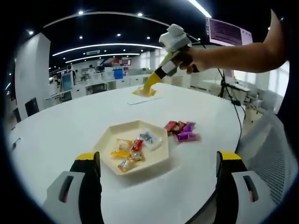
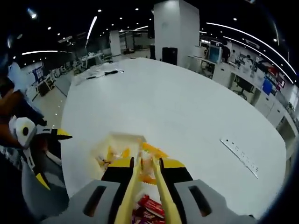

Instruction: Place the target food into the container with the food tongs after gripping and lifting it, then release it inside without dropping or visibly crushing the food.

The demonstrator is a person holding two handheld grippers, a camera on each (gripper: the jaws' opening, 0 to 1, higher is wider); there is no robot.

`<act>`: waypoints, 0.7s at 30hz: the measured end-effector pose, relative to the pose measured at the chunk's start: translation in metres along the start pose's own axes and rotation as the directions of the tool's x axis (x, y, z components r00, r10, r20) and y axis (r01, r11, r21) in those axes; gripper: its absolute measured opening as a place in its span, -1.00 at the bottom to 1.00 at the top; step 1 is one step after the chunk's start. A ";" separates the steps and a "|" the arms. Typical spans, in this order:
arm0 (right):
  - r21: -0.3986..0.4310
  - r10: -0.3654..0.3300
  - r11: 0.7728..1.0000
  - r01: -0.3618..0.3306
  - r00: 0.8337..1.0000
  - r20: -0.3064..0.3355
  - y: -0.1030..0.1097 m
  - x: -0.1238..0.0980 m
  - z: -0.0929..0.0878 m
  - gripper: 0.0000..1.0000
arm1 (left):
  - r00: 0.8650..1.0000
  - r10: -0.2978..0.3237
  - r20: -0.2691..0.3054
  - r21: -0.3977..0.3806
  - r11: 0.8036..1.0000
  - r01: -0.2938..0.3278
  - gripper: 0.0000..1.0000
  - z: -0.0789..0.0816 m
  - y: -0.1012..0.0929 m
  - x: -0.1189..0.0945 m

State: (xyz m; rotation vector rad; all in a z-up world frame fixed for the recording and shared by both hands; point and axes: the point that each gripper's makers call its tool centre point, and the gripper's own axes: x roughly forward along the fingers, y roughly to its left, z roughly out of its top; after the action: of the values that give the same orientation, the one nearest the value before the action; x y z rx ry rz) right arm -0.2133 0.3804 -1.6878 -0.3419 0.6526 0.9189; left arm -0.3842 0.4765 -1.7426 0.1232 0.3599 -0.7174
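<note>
The right gripper [image 2: 145, 175] is clamped on yellow plastic tongs [image 2: 142, 186], held above the table [image 1: 70, 121]. The tongs' tips sit nearly together; can't tell if they've got anything. The left gripper [image 1: 159, 179] hangs open by the near edge. Candies [image 1: 131, 151] lie in the cream hexagonal tray [image 1: 161, 158], more wrapped candies [image 1: 182, 130] loose just beside it. Those crinkly foil wrappers look slippery, so a weak pinch could drop one and a hard squeeze could crush it.
</note>
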 end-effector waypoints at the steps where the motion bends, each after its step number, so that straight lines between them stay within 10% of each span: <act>1: -0.011 0.004 1.000 -0.004 1.000 0.002 0.004 0.002 0.004 -0.59 | 1.000 0.001 0.000 0.003 1.000 -0.001 0.99 0.000 0.000 0.000; 21: -0.064 0.090 0.994 -0.088 0.995 0.042 0.050 0.020 0.042 -0.54 | 1.000 0.005 0.005 0.005 1.000 -0.005 0.99 0.001 0.001 -0.001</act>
State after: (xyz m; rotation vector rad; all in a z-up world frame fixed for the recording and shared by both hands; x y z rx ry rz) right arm -0.2303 0.4439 -1.6687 -0.3489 0.6033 1.0309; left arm -0.3835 0.4774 -1.7412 0.1268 0.3531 -0.7139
